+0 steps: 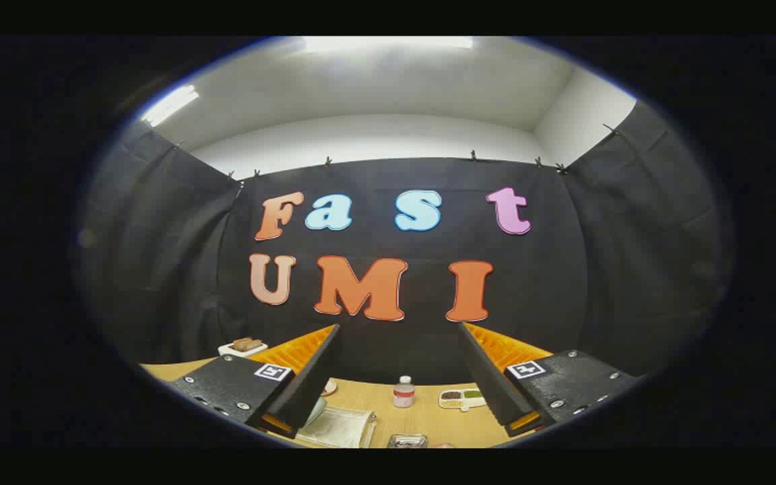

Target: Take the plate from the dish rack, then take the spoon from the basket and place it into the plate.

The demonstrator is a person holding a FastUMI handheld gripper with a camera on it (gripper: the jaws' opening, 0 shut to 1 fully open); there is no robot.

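Wooden table (422, 417), small bottle (403, 392) beyond spread, empty tongs (398, 333)

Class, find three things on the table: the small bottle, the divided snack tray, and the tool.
Small bottle (403, 393): gripper view, on its body, between the fingers, beyond them.
Divided snack tray (462, 399): gripper view, on its white rim, right of the bottle.
Tool (398, 330): gripper view, midway between its fingertips, fingers wide apart, holding nothing.

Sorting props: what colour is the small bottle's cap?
White, on the small bottle beyond the open claw, gripper view.

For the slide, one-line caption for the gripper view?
Open gripper held above wooden table, a small white red-labelled bottle beyond its fingers.
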